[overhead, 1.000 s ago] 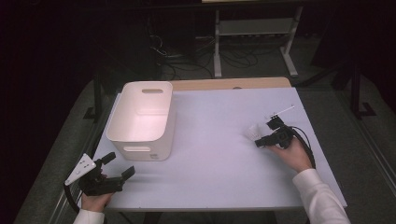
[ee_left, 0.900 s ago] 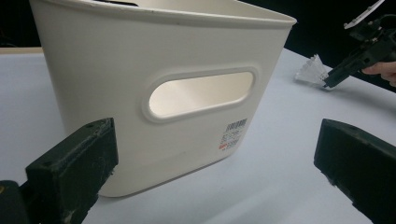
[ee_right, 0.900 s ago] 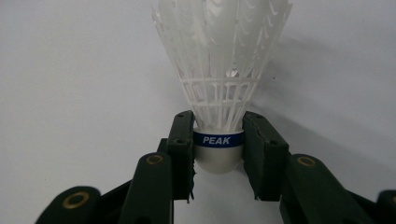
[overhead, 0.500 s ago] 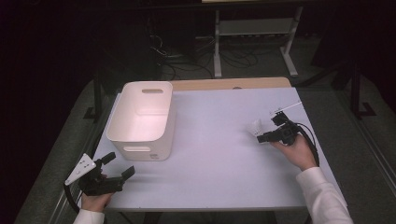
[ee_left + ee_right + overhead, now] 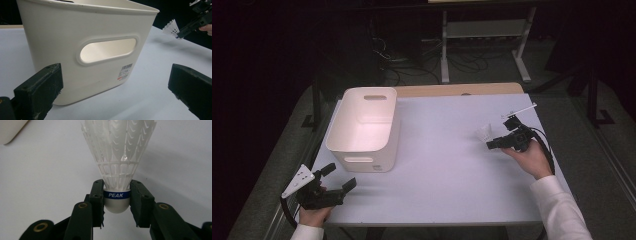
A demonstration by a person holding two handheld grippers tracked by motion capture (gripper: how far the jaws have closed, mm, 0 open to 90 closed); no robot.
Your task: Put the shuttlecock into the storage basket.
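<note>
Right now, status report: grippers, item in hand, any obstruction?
Right gripper shut on white plastic shuttlecock. Left gripper open beside cream plastic bin. Nothing on table between.

White plastic shuttlecock, blue "PEAK" band on its cork, apparently lifted off the table, skirt outward.

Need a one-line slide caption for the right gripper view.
Right tool clamps a white shuttlecock at its blue-banded cork base.
</note>
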